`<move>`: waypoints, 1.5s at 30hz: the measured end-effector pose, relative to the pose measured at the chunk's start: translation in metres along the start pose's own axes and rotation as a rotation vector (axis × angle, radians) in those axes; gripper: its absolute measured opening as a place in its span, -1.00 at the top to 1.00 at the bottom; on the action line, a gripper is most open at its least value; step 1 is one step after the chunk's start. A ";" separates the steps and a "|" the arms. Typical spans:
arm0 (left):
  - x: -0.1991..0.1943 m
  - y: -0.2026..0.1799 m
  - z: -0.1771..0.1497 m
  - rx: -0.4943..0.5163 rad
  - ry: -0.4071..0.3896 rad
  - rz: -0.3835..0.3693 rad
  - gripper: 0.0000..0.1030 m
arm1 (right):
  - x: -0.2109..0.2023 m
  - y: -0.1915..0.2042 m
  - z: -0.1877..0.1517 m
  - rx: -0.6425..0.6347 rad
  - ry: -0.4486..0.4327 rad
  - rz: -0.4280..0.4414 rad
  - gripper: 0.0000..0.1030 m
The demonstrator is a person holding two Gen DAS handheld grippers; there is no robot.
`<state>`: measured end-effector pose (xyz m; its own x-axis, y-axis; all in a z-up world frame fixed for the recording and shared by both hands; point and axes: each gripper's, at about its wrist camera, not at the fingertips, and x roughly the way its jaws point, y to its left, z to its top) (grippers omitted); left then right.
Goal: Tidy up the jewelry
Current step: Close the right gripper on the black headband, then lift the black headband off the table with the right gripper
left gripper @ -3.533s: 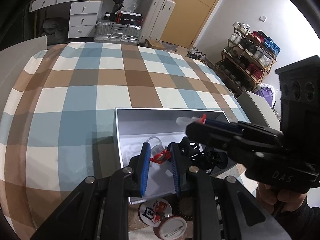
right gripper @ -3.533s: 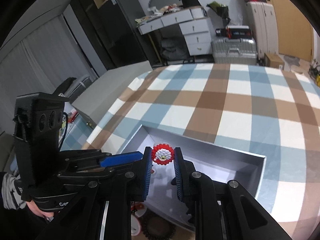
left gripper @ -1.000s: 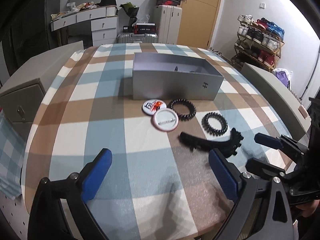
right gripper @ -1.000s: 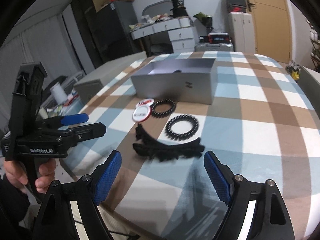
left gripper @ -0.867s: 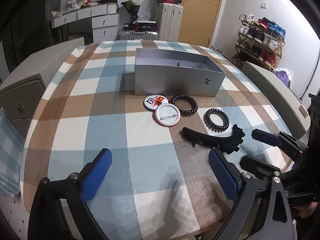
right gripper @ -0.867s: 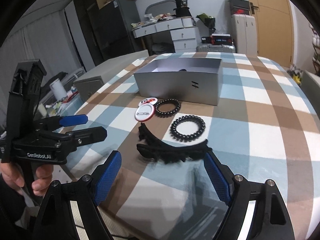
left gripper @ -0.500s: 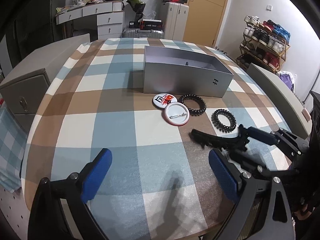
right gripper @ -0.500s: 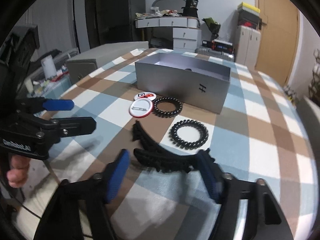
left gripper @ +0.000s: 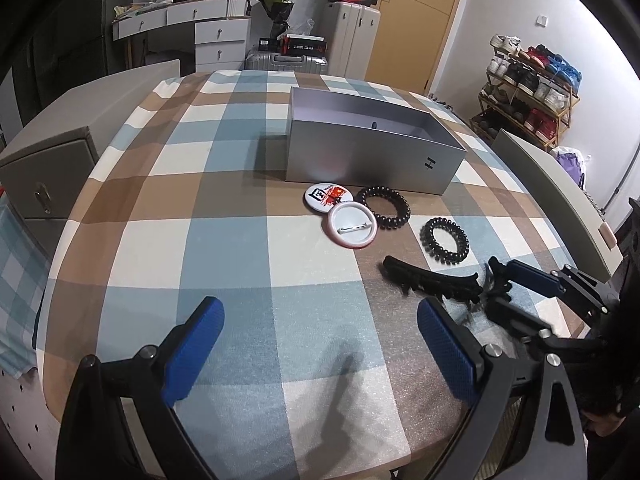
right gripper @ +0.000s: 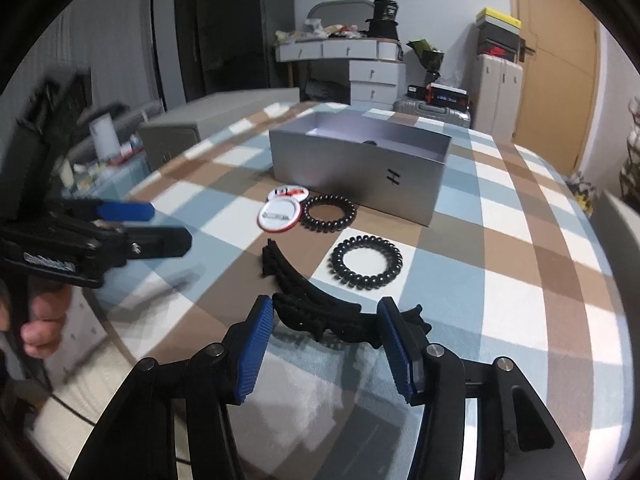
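A black hair claw lies on the checked tablecloth, and my right gripper is shut on it, blue pads touching its two ends. In the left wrist view the right gripper holds the right end of the hair claw. My left gripper stands wide open and empty above the cloth, left of the claw. Two round badges, a black bead bracelet and a black spiral hair tie lie in front of the open grey box.
A grey cabinet stands beyond the table's left edge and a pale bench beyond its right. The table's near edge runs just under both grippers. A hand holds the left gripper.
The right gripper's jaws have narrowed from wide open until they touch the hair claw, and the gripper has come closer to it. The left gripper has stayed wide open.
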<state>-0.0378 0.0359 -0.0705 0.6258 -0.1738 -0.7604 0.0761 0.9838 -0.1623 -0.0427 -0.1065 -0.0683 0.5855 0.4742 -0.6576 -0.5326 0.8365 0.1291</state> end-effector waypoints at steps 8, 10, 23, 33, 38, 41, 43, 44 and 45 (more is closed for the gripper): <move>0.003 -0.005 0.000 0.007 0.012 -0.010 -0.84 | -0.013 -0.023 -0.004 0.125 -0.042 0.047 -0.02; 0.003 -0.006 0.000 0.011 0.013 -0.014 -0.84 | -0.016 -0.027 -0.004 0.150 -0.062 0.067 -0.02; 0.016 -0.023 0.003 0.042 0.084 -0.089 -0.84 | -0.032 -0.057 -0.005 0.319 -0.144 0.131 -0.02; 0.051 -0.061 0.019 0.105 0.183 -0.153 -0.84 | -0.051 -0.066 -0.007 0.307 -0.184 0.086 -0.02; 0.057 -0.074 0.020 0.153 0.180 -0.062 -0.84 | -0.054 -0.069 -0.008 0.314 -0.197 0.086 -0.02; 0.058 -0.078 0.019 0.164 0.183 -0.064 -0.84 | -0.056 -0.071 -0.010 0.320 -0.201 0.088 -0.02; 0.059 -0.081 0.019 0.185 0.177 -0.067 -0.84 | -0.057 -0.071 -0.012 0.315 -0.203 0.084 -0.02; 0.060 -0.081 0.019 0.199 0.177 -0.054 -0.84 | -0.057 -0.071 -0.012 0.314 -0.202 0.082 -0.02; 0.061 -0.083 0.018 0.211 0.180 -0.043 -0.84 | -0.058 -0.072 -0.013 0.314 -0.201 0.080 -0.02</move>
<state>0.0084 -0.0551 -0.0919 0.4718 -0.2024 -0.8582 0.2717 0.9593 -0.0770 -0.0462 -0.1973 -0.0493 0.6745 0.5600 -0.4811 -0.3867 0.8231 0.4159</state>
